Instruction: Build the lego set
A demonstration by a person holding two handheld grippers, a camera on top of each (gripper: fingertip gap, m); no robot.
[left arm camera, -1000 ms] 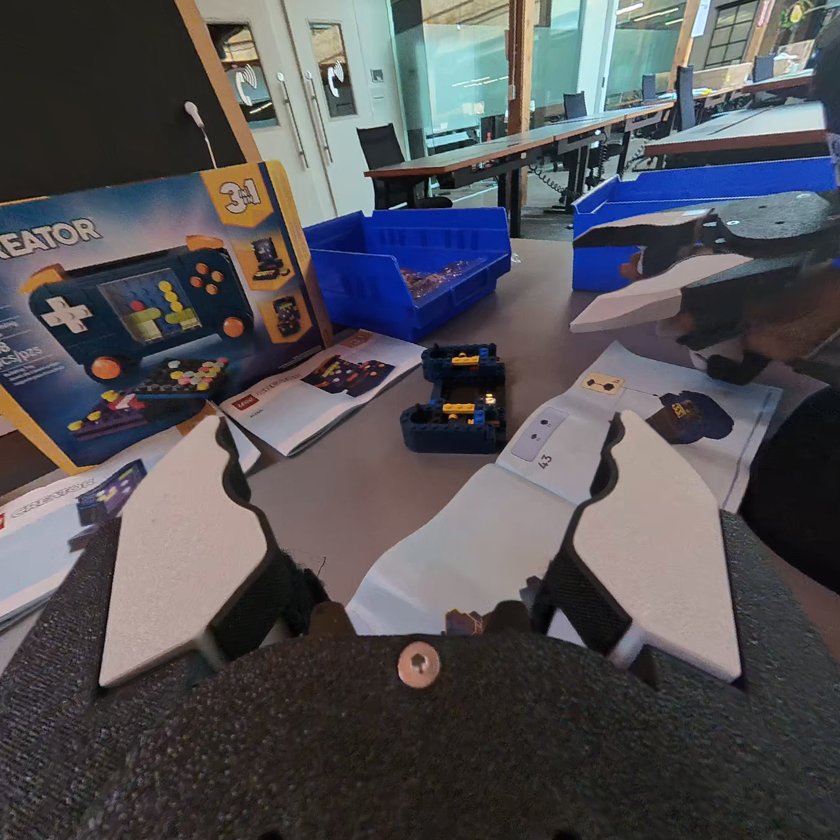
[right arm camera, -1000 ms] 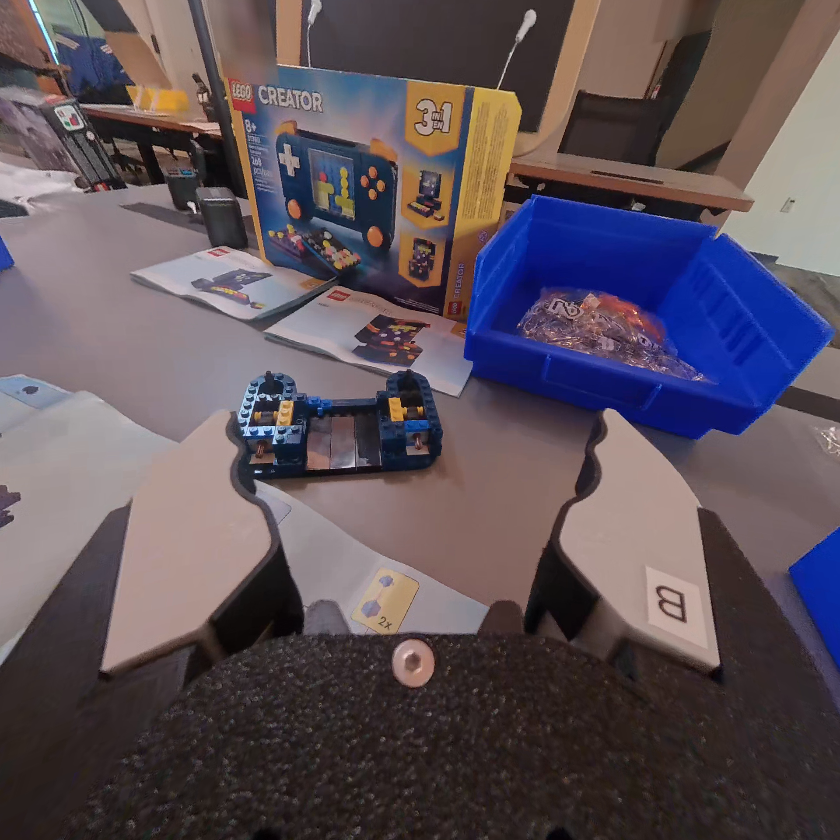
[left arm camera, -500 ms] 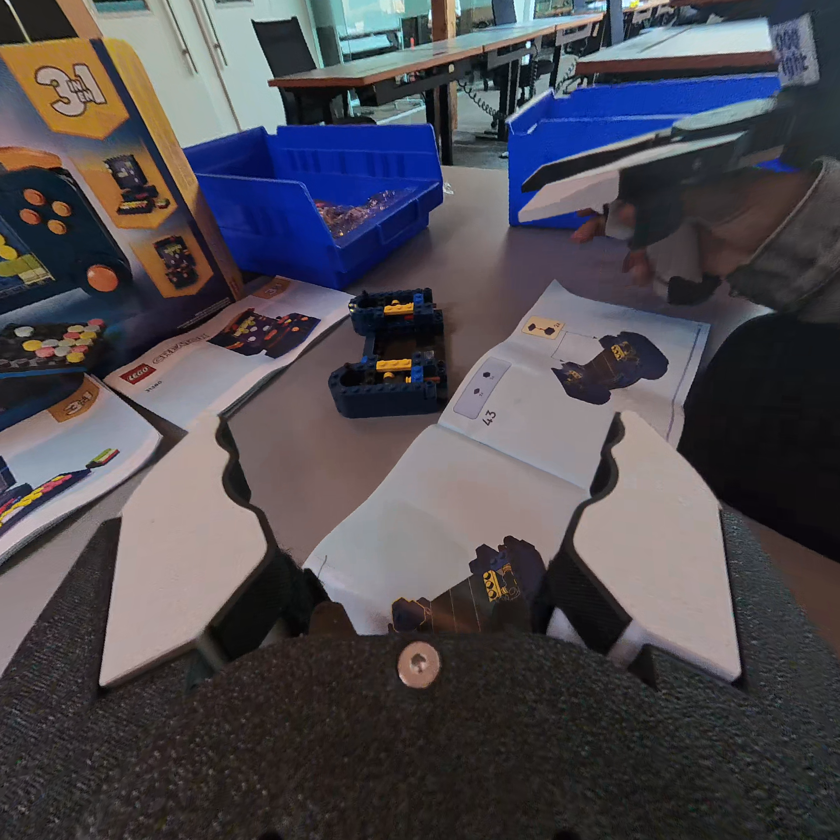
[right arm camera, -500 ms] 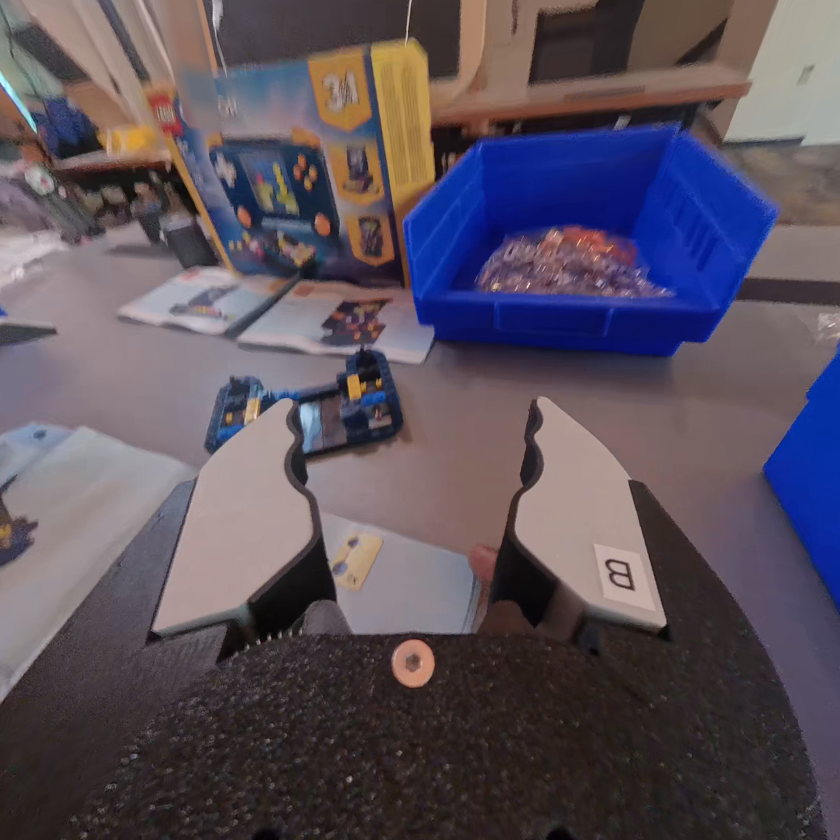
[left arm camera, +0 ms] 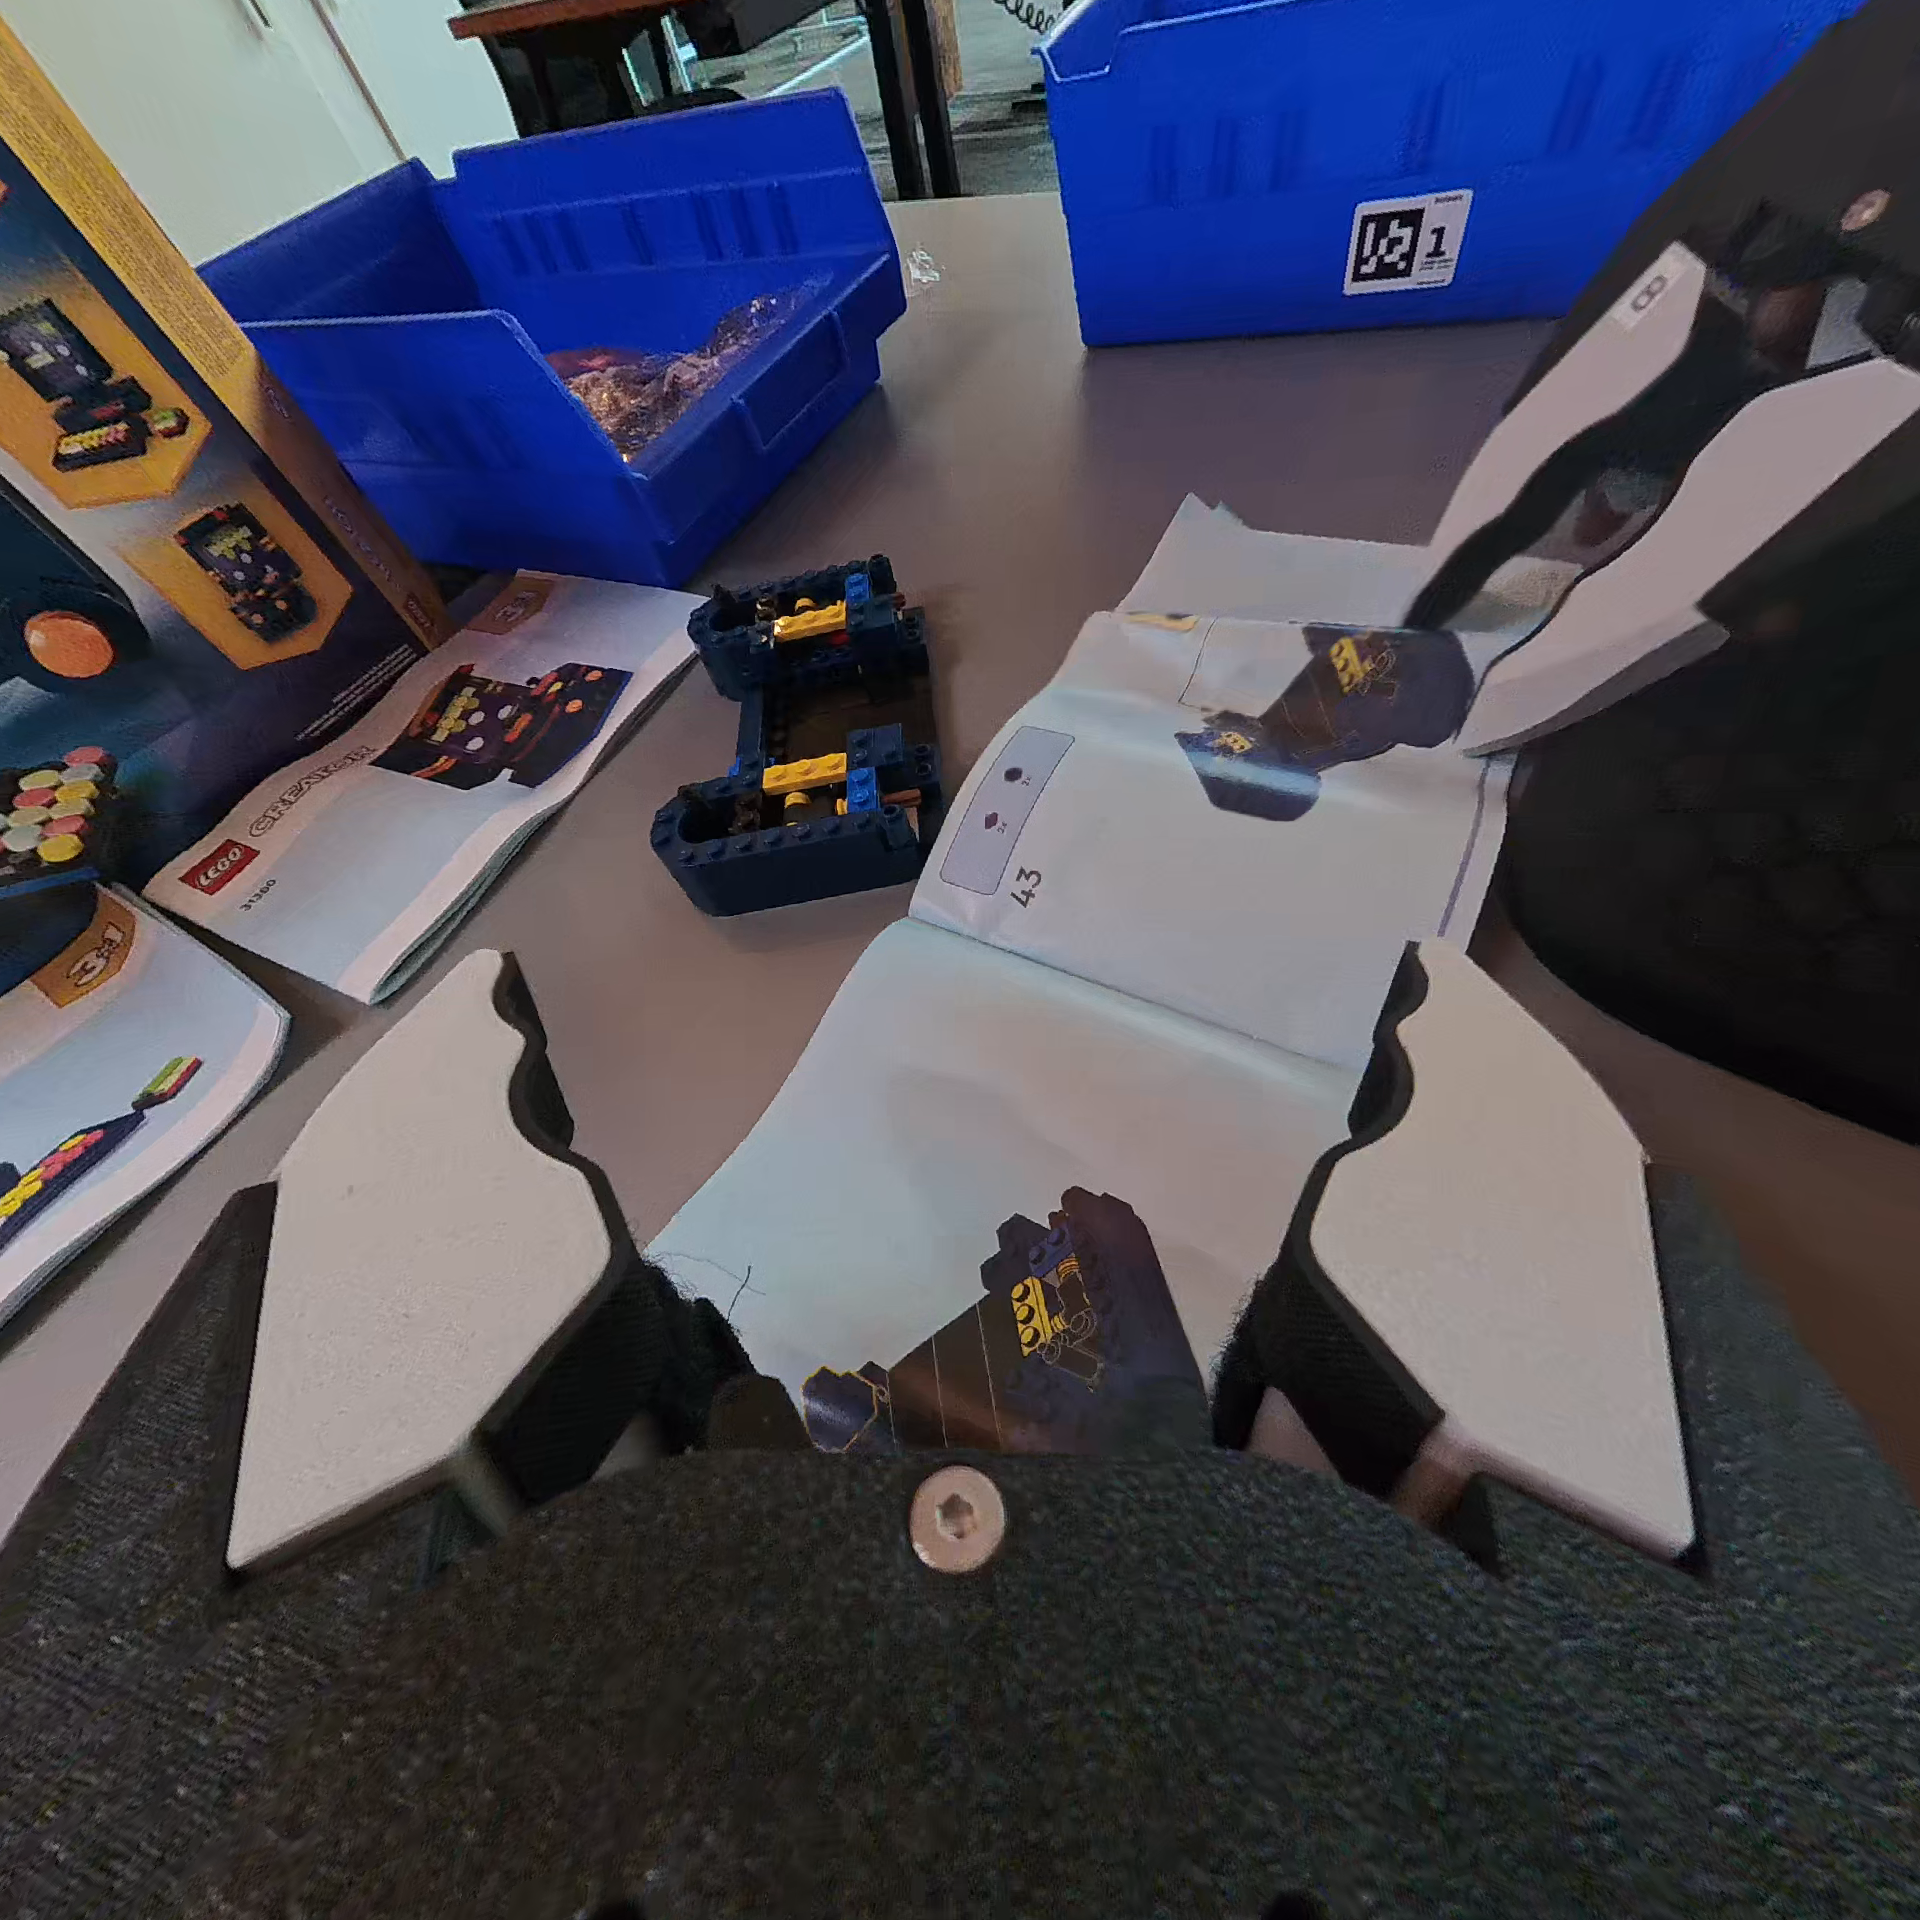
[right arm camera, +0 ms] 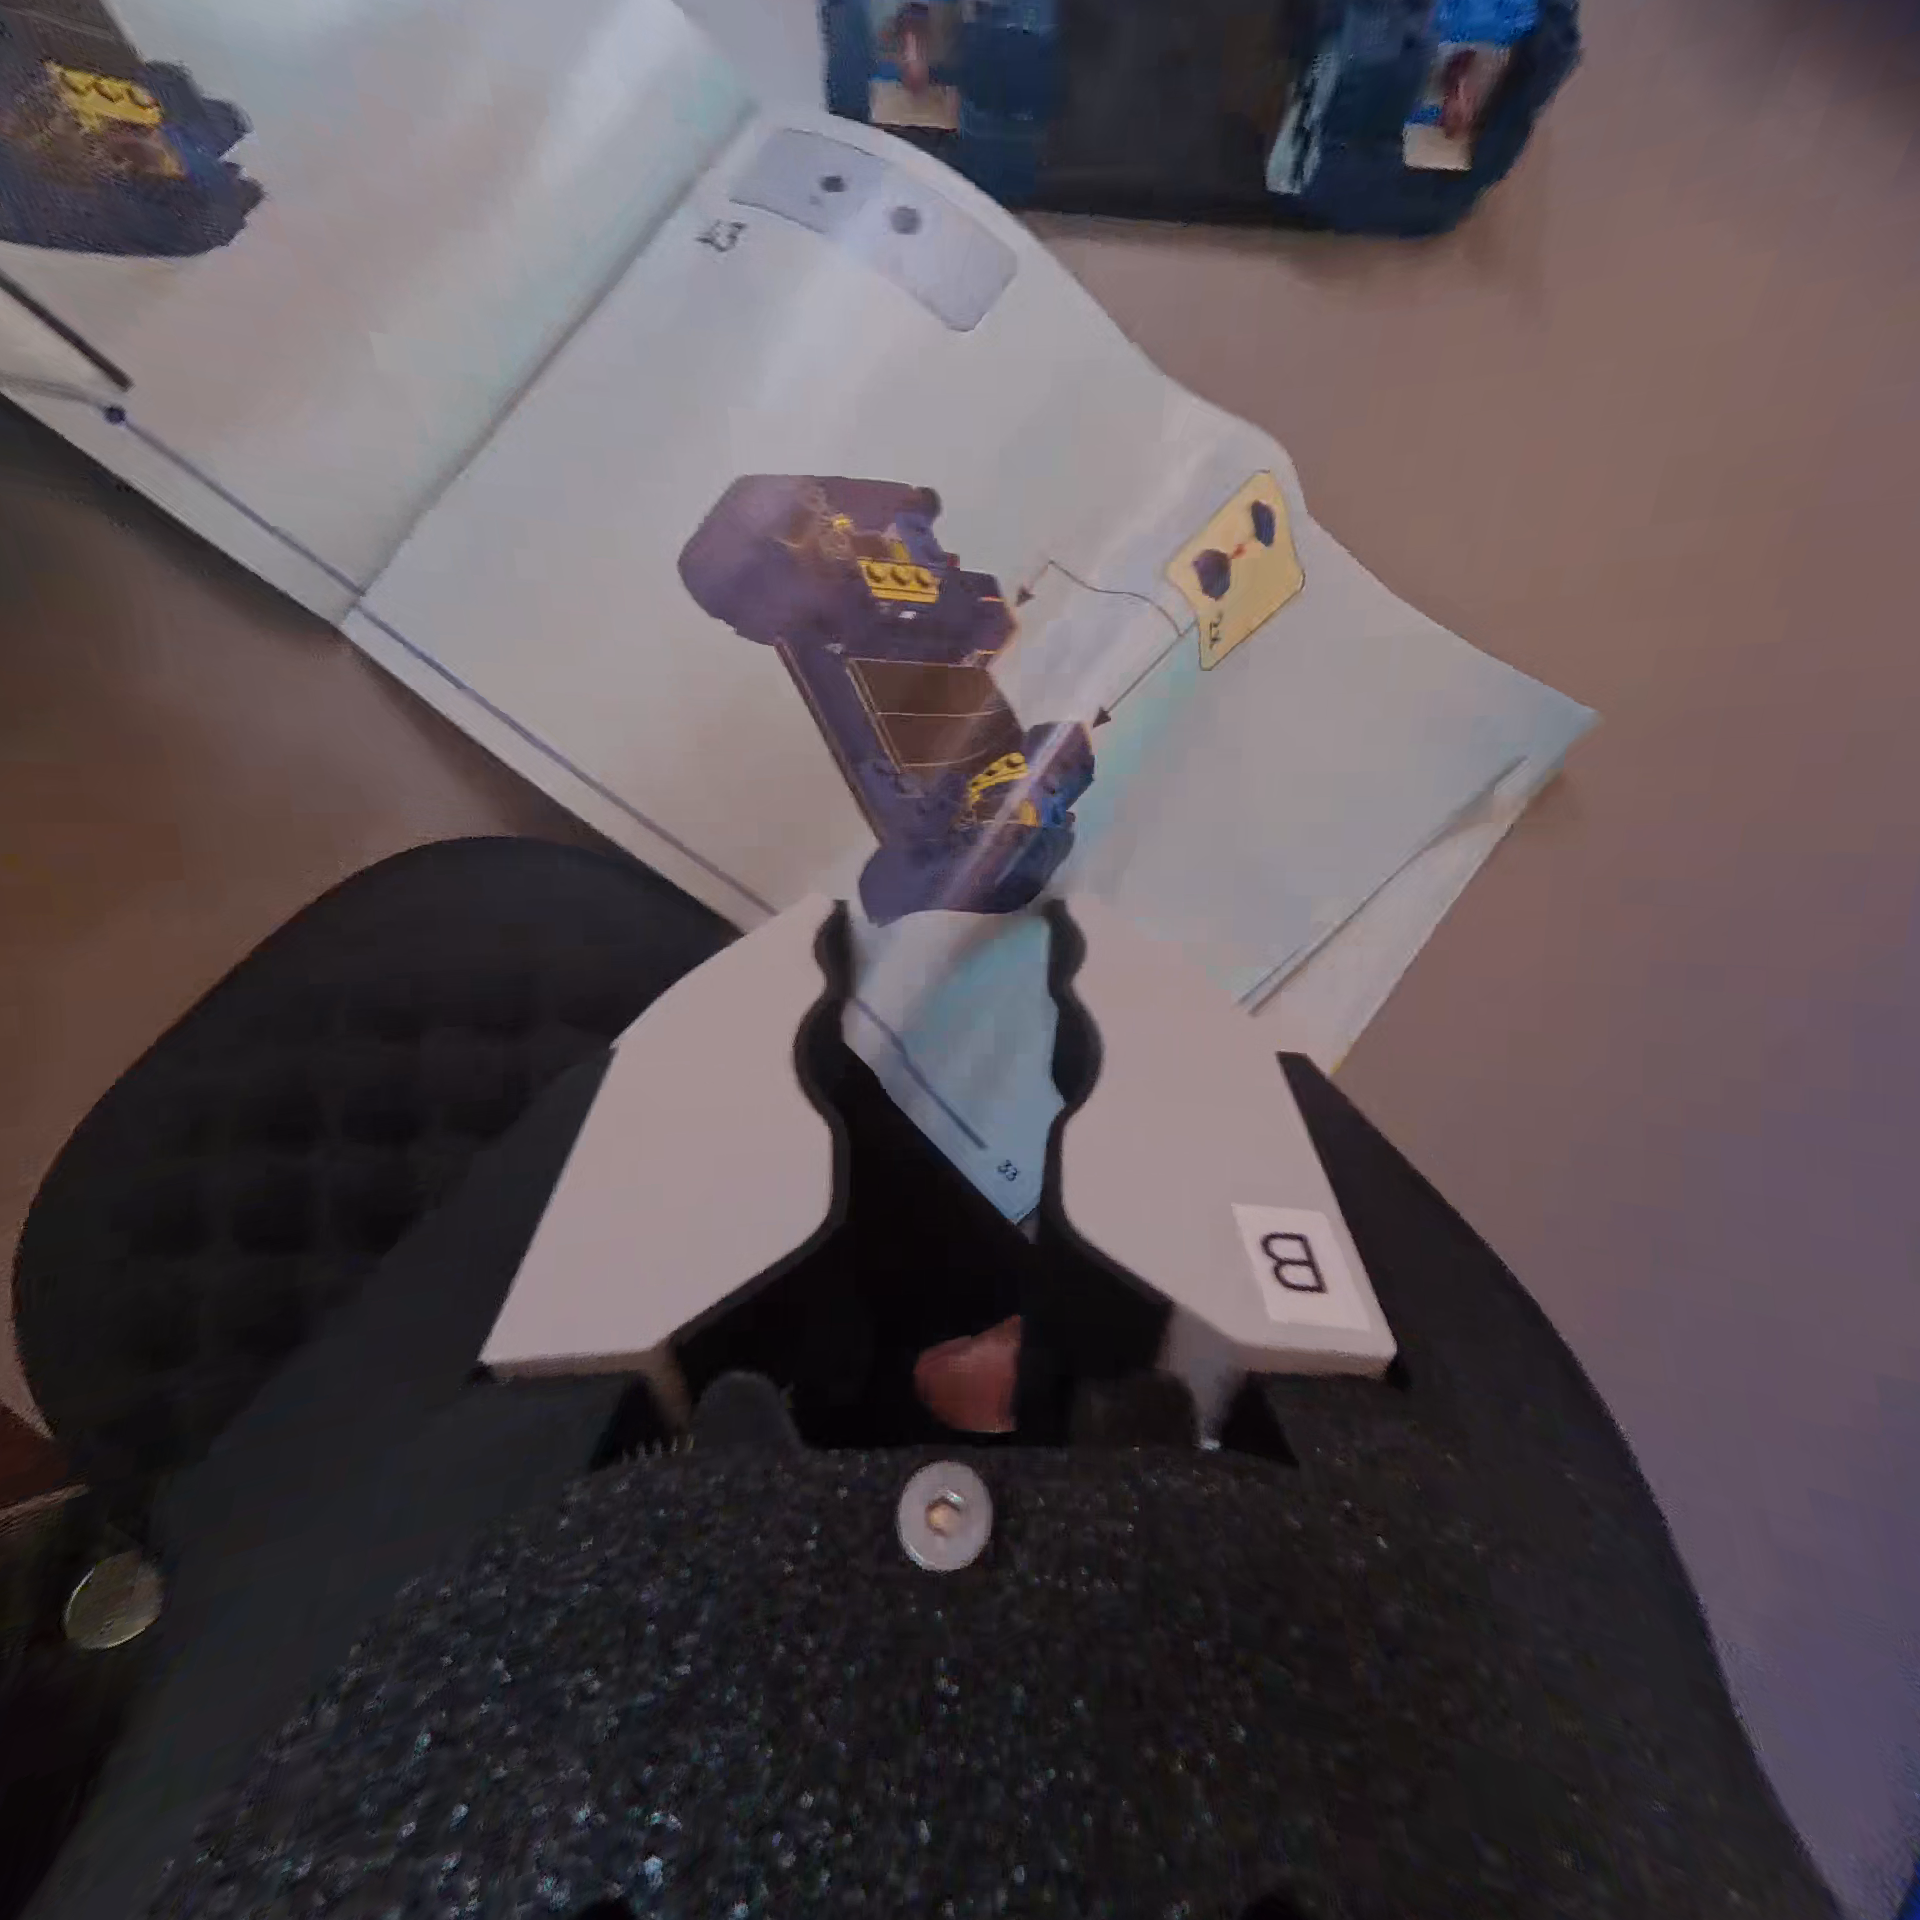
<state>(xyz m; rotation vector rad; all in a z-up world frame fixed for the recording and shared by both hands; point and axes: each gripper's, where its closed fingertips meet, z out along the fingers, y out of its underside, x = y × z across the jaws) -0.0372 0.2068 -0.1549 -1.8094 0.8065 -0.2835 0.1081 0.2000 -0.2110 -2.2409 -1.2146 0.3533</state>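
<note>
An open instruction booklet (left arm camera: 1143,935) lies on the grey table (left arm camera: 1039,436). A dark blue brick model (left arm camera: 800,748) with yellow pieces sits just left of it. My left gripper (left arm camera: 961,956) is open wide and empty, hovering over the booklet's near page. My right gripper (right arm camera: 940,914) points down at the booklet (right arm camera: 623,468), near its right page's lower edge. Its jaws are narrowed but still apart, with the page showing between the fingers. In the left wrist view the right gripper (left arm camera: 1446,675) has its tips at the booklet's far page. The model (right arm camera: 1195,104) is blurred at the top of the right wrist view.
A blue bin (left arm camera: 582,312) with bagged parts stands at the back left. A second blue bin (left arm camera: 1351,156) stands at the back right. The toy's box (left arm camera: 156,416) and closed booklets (left arm camera: 416,790) are at the left. A dark rounded object (left arm camera: 1714,883) lies beside the booklet's right edge.
My right gripper has tipped down from facing the box and bin to over the booklet, and its jaws have narrowed. My left gripper has moved in over the booklet, still open wide.
</note>
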